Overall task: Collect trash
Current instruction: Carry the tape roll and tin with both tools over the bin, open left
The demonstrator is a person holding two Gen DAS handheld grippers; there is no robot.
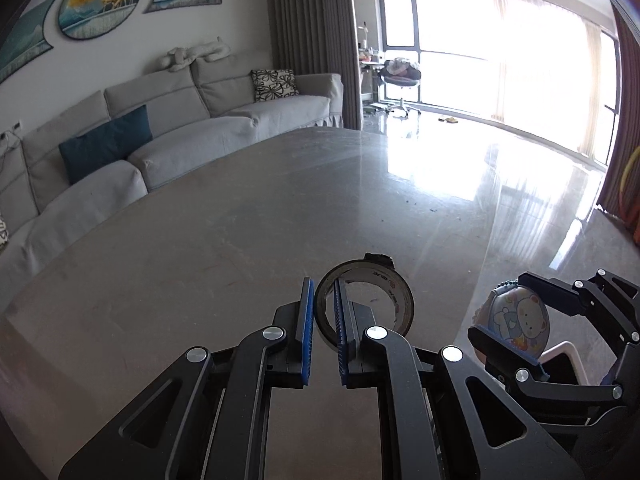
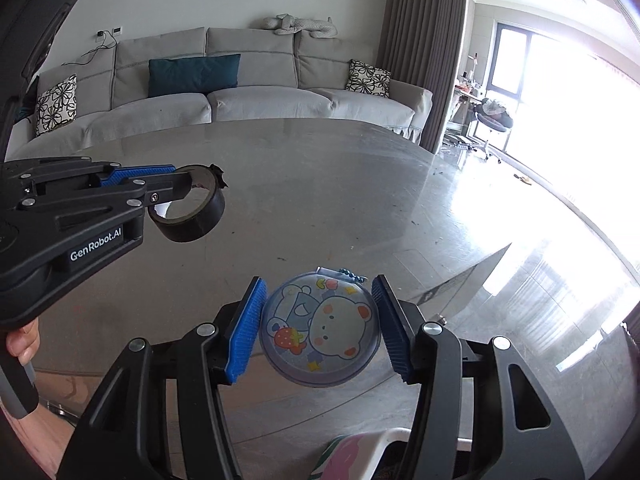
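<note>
Left gripper [image 1: 323, 322] comes first: its blue-padded jaws are nearly closed and pinch the wall of a black tape roll [image 1: 366, 304], one finger outside the ring and the other inside it. From the right wrist camera the same gripper [image 2: 176, 182] reaches in from the left side, and the tape roll [image 2: 188, 216] hangs off its tips, lifted clear of the grey table [image 2: 320, 184] with its torn end sticking up at the far edge. A bare hand [image 2: 22, 340] shows below that gripper's body.

To the right of it, the right gripper [image 2: 320, 328] stands about half open, its two blue pads pressed against opposite edges of a round cartoon-bear pouch [image 2: 320, 328], which is held flat-face toward the camera. A beaded chain [image 2: 354, 276] pokes out at the pouch's far rim. In the left wrist view this gripper [image 1: 516, 320] sits just to the right of the left one, the pouch [image 1: 520, 318] clamped between its fingers.

Directly beneath the right gripper, close to the lens, a white-rimmed bin [image 2: 384, 440] appears, with a pink-and-green item [image 2: 344, 456] at its near-left edge. Beyond both tools stands a grey sofa [image 2: 256, 92].
</note>
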